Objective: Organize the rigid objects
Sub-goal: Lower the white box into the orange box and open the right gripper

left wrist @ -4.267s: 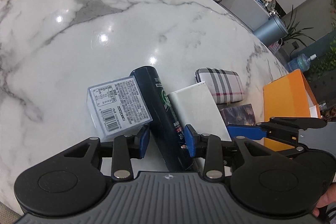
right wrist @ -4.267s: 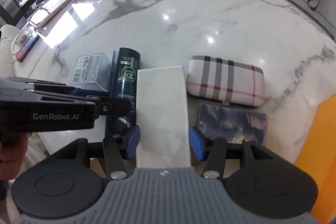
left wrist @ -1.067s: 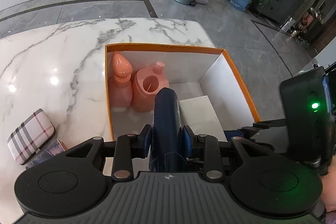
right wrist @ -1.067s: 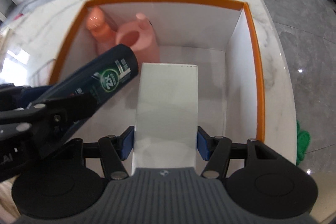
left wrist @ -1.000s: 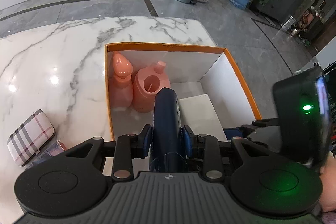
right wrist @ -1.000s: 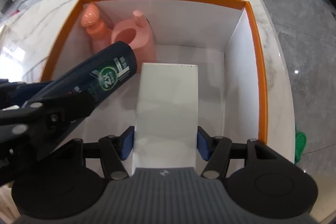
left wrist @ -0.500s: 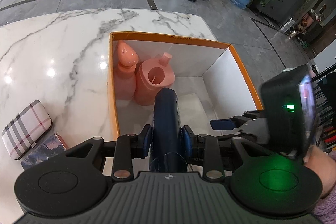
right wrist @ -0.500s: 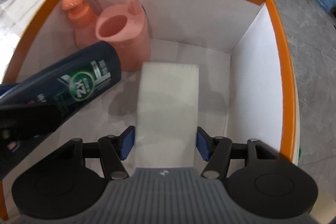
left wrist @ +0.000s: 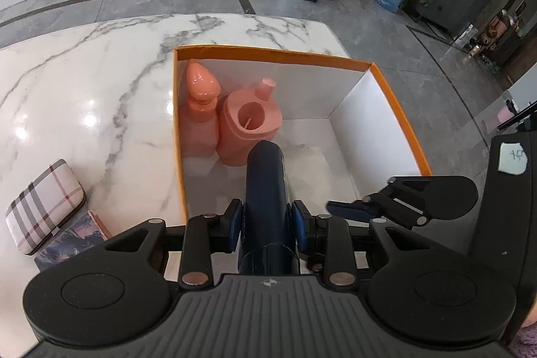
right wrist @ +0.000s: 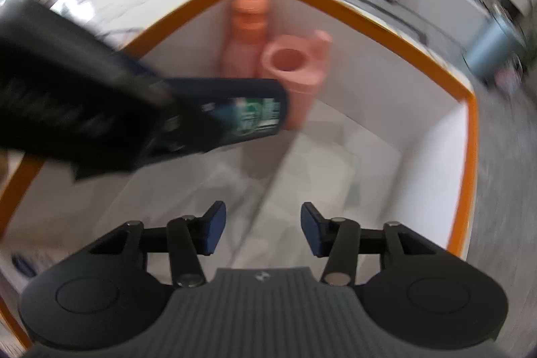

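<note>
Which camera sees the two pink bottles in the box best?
The left wrist view: the pink bottles look sharp there, standing in the orange box's far left corner. The right wrist view shows them blurry, partly behind the dark bottle.

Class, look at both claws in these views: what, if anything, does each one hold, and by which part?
The left claw grips the dark blue bottle across its lower body, pads on opposite sides. The right claw is open and holds nothing.

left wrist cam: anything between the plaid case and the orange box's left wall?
Nothing. In the left wrist view, only bare marble tabletop separates the plaid case from the orange box. The patterned flat box sits nearer the camera, against the case.
</note>
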